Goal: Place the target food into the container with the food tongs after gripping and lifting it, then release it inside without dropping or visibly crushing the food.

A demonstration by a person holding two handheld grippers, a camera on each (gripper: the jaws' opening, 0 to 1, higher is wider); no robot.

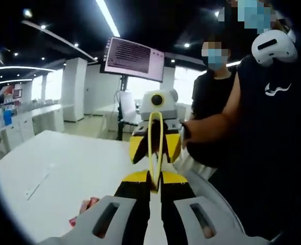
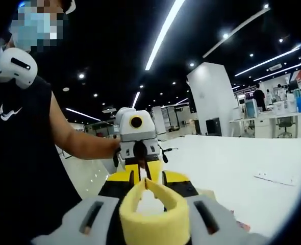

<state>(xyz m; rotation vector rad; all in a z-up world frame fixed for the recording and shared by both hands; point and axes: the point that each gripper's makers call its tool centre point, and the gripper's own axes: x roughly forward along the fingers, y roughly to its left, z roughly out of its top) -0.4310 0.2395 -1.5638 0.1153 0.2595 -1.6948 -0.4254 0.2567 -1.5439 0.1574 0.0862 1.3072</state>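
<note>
food tongs, yellow, sit in the right gripper: in the right gripper view their looped back end bulges up between its two jaws close to the camera, and the jaws are pressed onto the loop's sides, so the two arms run forward and meet at a point. in the left gripper view the same food tongs show end-on as a tall narrow yellow loop held by the facing right gripper, above the white table. the left gripper points straight at it, its black, yellow-tipped jaws drawn close together with only a thin gap, and the tongs' tips lie at that gap; whether the jaws actually pinch the tips i cannot tell. in the right gripper view the left gripper faces back just beyond the tongs' point. a small red item lies on the table near its near edge, half hidden behind the left gripper's left jaw; what it is stays unclear. a person's bare forearm reaches to the right gripper, and a monitor stands beyond the table's far edge.
</note>
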